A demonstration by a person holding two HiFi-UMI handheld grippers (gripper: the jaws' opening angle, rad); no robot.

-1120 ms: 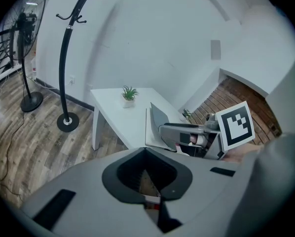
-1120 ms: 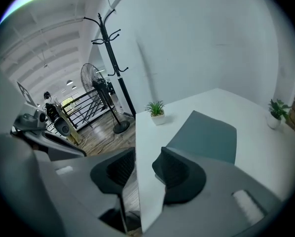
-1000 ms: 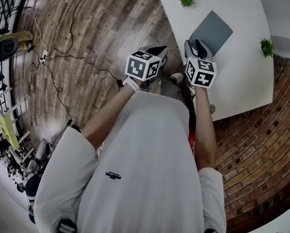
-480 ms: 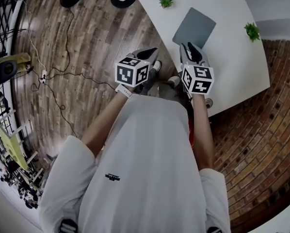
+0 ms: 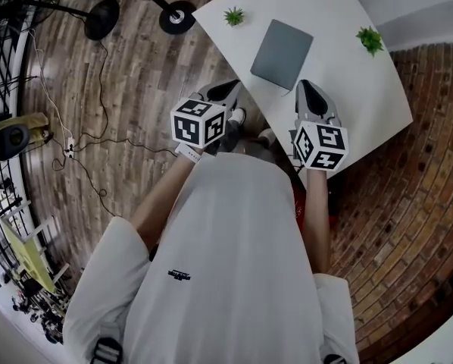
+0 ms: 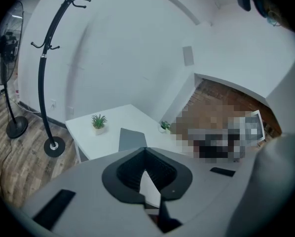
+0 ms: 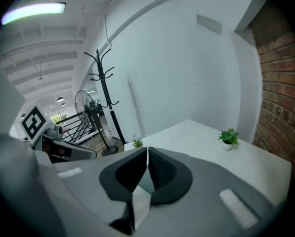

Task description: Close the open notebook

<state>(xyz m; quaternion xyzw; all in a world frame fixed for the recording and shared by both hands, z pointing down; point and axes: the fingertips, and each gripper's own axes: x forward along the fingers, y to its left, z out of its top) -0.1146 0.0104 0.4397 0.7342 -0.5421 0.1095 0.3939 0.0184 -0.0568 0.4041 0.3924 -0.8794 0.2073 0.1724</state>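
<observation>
Just closed, right gripper (image 7: 147,151) fingers, nothing between

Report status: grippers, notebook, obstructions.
Left gripper jaws shut, empty. Right gripper jaws just closing shut, nothing between them. Flat grey notebook lies closed on white table, both grippers clear of it. Two small green potted plants stand apart from it.

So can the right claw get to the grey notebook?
Probably yes. The right claw, whose jaws have just been closing on nothing, hangs close to the notebook, with only bare table between them.
</observation>
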